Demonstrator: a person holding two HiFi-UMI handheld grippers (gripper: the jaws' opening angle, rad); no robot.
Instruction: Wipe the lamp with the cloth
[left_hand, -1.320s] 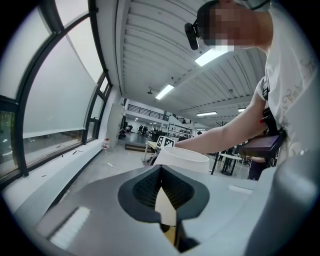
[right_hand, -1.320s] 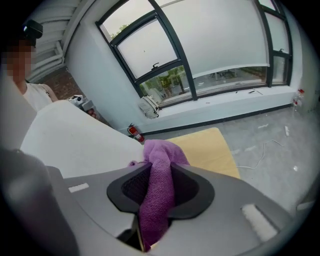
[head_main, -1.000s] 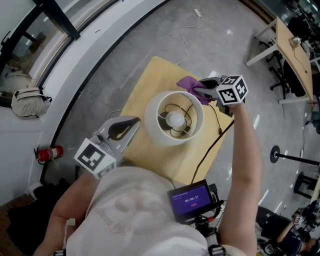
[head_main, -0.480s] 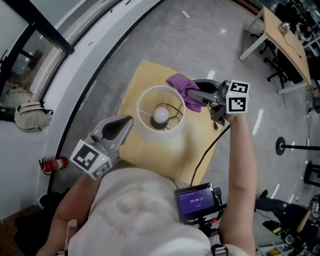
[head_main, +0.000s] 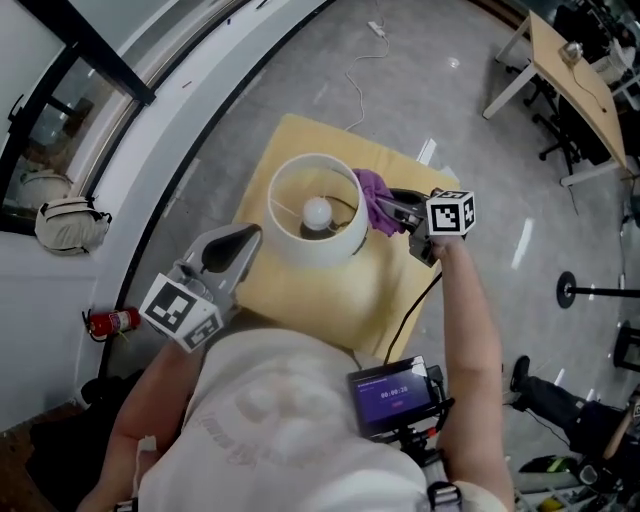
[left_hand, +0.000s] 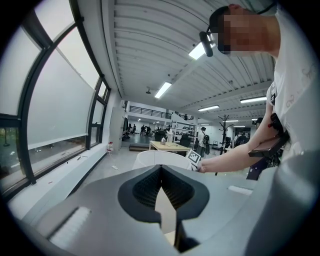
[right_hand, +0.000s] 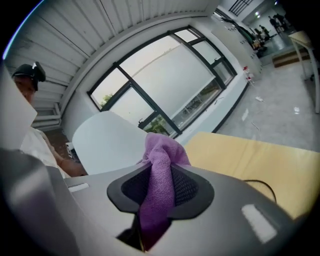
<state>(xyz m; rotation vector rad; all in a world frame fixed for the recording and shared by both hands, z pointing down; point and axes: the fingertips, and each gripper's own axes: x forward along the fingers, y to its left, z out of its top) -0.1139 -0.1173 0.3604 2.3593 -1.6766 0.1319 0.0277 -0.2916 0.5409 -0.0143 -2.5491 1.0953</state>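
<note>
Lamp (head_main: 312, 210) stands upright on the yellow worktop (head_main: 300, 290). The head view looks straight down its long axis into the open white shade (head_main: 330, 245), with the bulb (head_main: 317, 211) in the middle.

Right tool (head_main: 392, 208) sits at the shade's right side, level with the rim and pointing in toward it. It pinches the purple cloth (head_main: 368, 188), and a bunched fold sticks out past the tips. The lamp therefore lies directly ahead of this tool, to its left in the head view. The cloth is at the rim's outer edge, touching it or just beside it; the head view alone does not settle which.

Left tool (head_main: 250, 238) is at the shade's lower left, near the wall but apart from it. Its tips are pressed together with nothing between them. The right hand is clearly the nearer one, and the only one carrying the wiping material.

Judgement: the next stroke depends on running the cloth along the curved shade wall while keeping the fold, not the tool's hard tips, against it.

Views differ:
- The right gripper view shows the cloth (right_hand: 162, 150) clamped between the ribbed pads, with the white shade wall (right_hand: 107, 140) close behind it. The head view cannot show this grip.
- The left gripper view shows closed, empty pads, with the shade (left_hand: 155, 157) ahead and the other forearm beyond it.
- Only the head view shows the black cable (head_main: 415, 305) trailing off the worktop's near right edge.
</note>
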